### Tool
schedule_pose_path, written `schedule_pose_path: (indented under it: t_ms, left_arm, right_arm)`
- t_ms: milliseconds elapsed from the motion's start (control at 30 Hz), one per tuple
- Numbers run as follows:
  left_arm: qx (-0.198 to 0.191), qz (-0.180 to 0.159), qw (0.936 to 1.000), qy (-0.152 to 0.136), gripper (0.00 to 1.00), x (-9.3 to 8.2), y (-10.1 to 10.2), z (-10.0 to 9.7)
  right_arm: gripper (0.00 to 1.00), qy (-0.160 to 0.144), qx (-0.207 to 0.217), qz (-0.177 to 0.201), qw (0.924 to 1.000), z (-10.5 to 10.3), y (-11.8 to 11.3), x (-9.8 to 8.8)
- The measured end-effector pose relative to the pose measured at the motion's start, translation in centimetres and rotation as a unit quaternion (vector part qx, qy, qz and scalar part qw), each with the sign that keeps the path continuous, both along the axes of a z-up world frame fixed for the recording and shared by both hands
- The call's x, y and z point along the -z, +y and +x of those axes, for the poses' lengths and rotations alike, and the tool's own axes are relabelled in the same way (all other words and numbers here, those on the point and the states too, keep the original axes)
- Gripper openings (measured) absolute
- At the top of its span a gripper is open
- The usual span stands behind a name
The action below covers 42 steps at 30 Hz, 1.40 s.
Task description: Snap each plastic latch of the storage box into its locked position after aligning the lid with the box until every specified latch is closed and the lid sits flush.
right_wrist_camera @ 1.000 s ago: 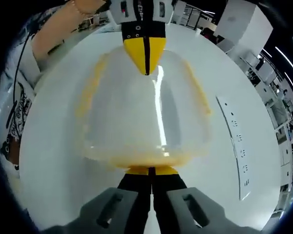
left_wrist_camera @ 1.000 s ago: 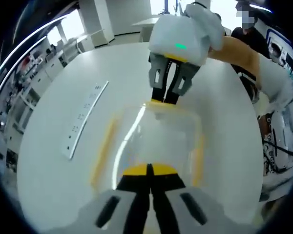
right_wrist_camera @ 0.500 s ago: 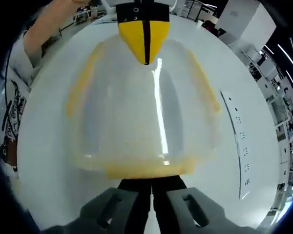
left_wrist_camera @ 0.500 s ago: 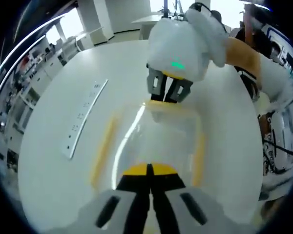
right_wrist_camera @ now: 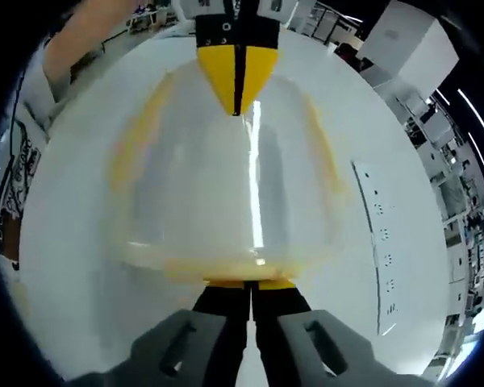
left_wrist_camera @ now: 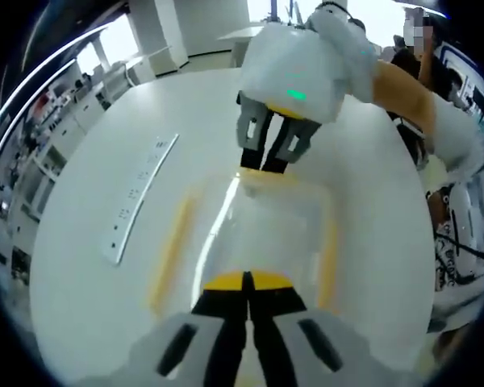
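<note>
Now the clear box [left_wrist_camera: 254, 234] with yellow edges sits in the middle of the left gripper view, on a round white table [left_wrist_camera: 89, 290]. Its clear lid [right_wrist_camera: 234, 185] fills the middle of the right gripper view and lies on top of the box.

At the bottom of the left gripper view, the left gripper [left_wrist_camera: 247, 282] has its yellow tips pressed together, right at the near edge of the box. It shows too at the top of the right gripper view, pointing down at the far edge of the lid.

The right gripper [right_wrist_camera: 250, 284] is at the bottom of its own view, tips pressed together and touching the near yellow edge (I cannot tell if it pinches a latch). It comes down from the top of the left gripper view as well.

A white power strip [left_wrist_camera: 137, 197] lies on the table at the left of that view, apart from the box.
</note>
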<state>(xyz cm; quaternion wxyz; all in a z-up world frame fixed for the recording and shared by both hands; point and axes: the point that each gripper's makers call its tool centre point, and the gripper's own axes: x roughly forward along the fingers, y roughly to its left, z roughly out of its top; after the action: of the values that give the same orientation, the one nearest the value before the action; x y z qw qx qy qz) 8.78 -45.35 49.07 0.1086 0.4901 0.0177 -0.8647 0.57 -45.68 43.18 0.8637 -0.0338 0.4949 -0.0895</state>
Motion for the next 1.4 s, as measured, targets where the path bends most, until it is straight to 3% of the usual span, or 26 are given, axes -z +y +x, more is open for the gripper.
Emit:
schedule_pose_path:
  t_ms: [167,233,367,433,500,567,667,800,900,1067,1400]
  left_arm:
    - [-0.01,-0.001,0.9999,0.005,0.0,0.0,-0.1,0.0]
    - [-0.017,-0.001,0.9998,0.005,0.0,0.0,-0.2,0.0]
    - [-0.033,0.007,0.9993,0.015,0.01,0.0,-0.1,0.1]
    - [-0.022,0.005,0.9997,0.01,0.01,0.1,0.4,0.3]
    - [-0.018,-0.018,0.9996,0.015,0.02,-0.5,0.1,0.7]
    - [-0.019,-0.048,0.9982,0.032,0.01,-1.9,-0.5,1.5]
    - [-0.024,-0.068,0.9972,0.022,0.0,-2.8,-0.7,4.5]
    - [-0.066,-0.078,0.9948,-0.001,0.0,-2.2,-1.8,9.3]
    - [-0.078,-0.064,0.9948,-0.011,0.0,-0.9,-2.1,11.2]
    - [-0.08,-0.05,0.9952,-0.028,0.0,0.3,-2.1,12.0]
    - [-0.065,-0.04,0.9967,-0.025,0.0,0.9,-2.3,11.6]
  right_arm:
    - [0.0,0.023,0.053,-0.06,0.9965,-3.2,-1.5,-1.9]
    - [0.0,-0.005,0.063,-0.052,0.9966,-3.0,-1.0,-3.1]
    - [0.01,-0.066,0.08,-0.09,0.9905,-1.5,-0.5,-7.2]
    - [0.01,-0.082,0.079,-0.096,0.9889,-0.7,-0.3,-8.2]
    - [0.02,-0.097,0.062,-0.095,0.9887,0.7,-0.5,-9.1]
    - [0.03,-0.107,0.055,-0.091,0.9886,1.8,-0.1,-9.2]
    - [0.05,-0.108,0.046,-0.086,0.9893,3.6,0.5,-8.5]
    - [0.05,-0.086,0.018,-0.077,0.9931,5.6,1.3,-6.9]
    - [0.05,-0.078,0.013,-0.073,0.9942,6.4,1.5,-6.2]
    - [0.05,-0.06,0.014,-0.07,0.9956,6.3,1.4,-5.5]
    - [0.02,-0.054,0.013,-0.062,0.9965,6.1,1.6,-5.3]
